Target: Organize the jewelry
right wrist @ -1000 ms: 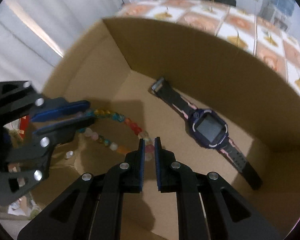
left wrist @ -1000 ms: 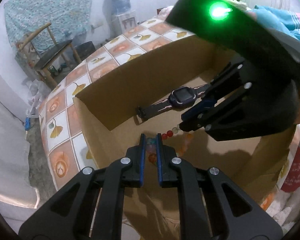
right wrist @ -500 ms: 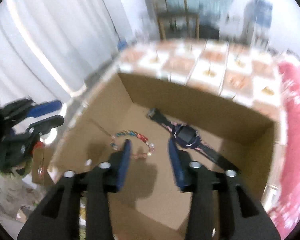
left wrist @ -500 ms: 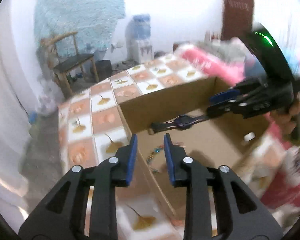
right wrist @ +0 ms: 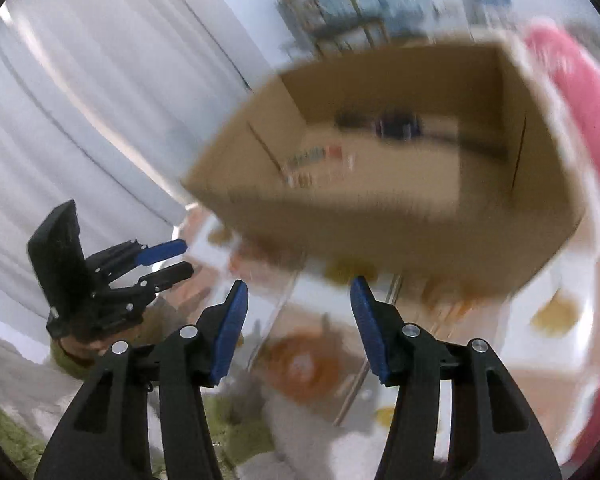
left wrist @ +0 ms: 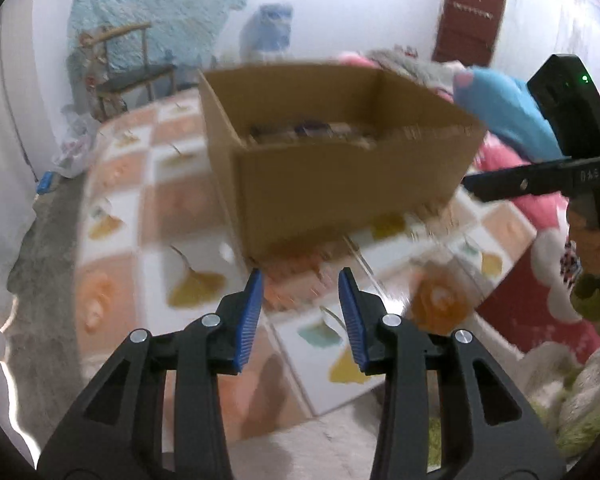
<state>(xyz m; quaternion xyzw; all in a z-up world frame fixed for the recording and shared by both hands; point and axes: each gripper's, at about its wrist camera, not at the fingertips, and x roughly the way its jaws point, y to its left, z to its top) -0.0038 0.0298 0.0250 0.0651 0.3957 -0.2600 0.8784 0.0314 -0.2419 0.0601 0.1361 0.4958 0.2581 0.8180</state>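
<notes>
A brown cardboard box [left wrist: 340, 176] stands on the tiled tabletop [left wrist: 140, 216]; it also shows in the right wrist view [right wrist: 380, 208]. Inside it, blurred, lie a colourful bead bracelet [right wrist: 312, 164] and a dark watch [right wrist: 396, 126]; the watch is barely visible over the rim in the left wrist view [left wrist: 312, 132]. My left gripper [left wrist: 300, 280] is open and empty, in front of and apart from the box. My right gripper [right wrist: 298, 288] is open and empty, also in front of the box. The left gripper shows at the left of the right wrist view [right wrist: 168, 258].
A pink floral blanket [left wrist: 540, 272] lies right of the table. A wooden chair [left wrist: 128, 64] and a water dispenser [left wrist: 268, 32] stand behind the table. White curtains [right wrist: 80, 120] hang on the left.
Both grippers let go of the bead bracelet, opened, and pulled back out of the box to in front of it. The bracelet now lies on the box floor.
</notes>
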